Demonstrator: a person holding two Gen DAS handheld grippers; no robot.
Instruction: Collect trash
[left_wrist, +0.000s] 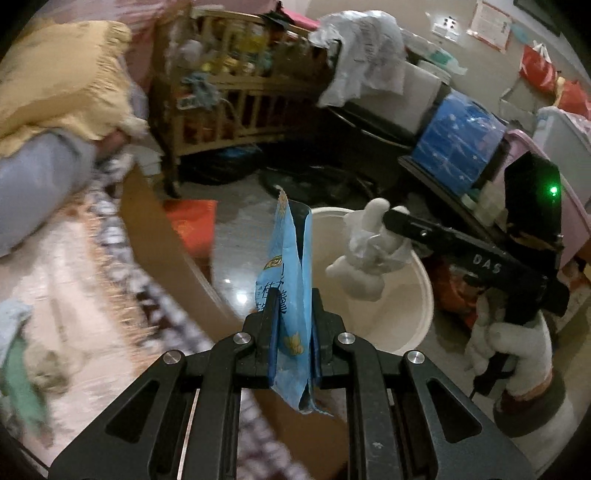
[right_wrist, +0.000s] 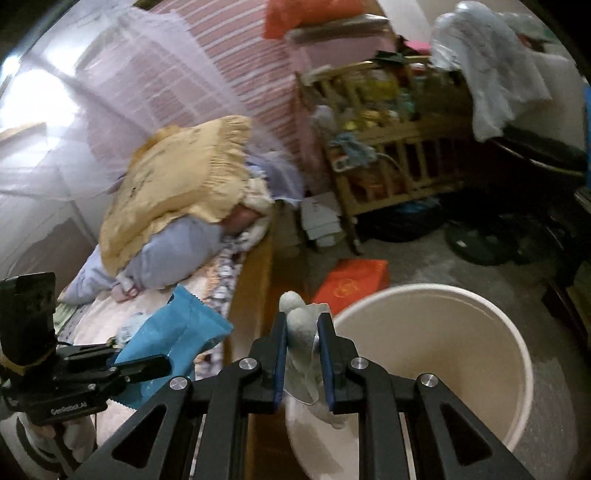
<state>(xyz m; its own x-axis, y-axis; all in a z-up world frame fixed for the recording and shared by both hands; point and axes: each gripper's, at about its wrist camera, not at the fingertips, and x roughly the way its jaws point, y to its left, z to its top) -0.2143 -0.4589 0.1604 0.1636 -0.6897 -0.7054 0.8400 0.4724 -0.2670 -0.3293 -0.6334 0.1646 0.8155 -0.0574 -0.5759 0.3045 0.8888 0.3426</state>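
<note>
In the left wrist view, your left gripper (left_wrist: 293, 325) is closed on a blue snack wrapper (left_wrist: 291, 295), which stands upright between the two fingers. Beyond it on the floor is the cream bucket (left_wrist: 413, 325), near the wooden bed edge (left_wrist: 166, 243). Over the bucket, on the right, your right gripper (left_wrist: 384, 221) is closed on a crumpled white tissue (left_wrist: 369, 251); your gloved right hand (left_wrist: 509, 350) holds its handle. Far behind you see a wooden crib (left_wrist: 229, 99) and a red box (left_wrist: 194, 221) on the floor.

In the right wrist view, your right gripper (right_wrist: 303, 347) clamps the white tissue (right_wrist: 299, 332) between its blue pads, just above the near left rim of the cream bucket (right_wrist: 509, 332). On the left, your left gripper (right_wrist: 162, 363) holds the blue wrapper (right_wrist: 177, 328) over the bed, beside the bucket and not yet above it. A yellow pillow (right_wrist: 184, 177) lies on the bed, farther away.
</note>
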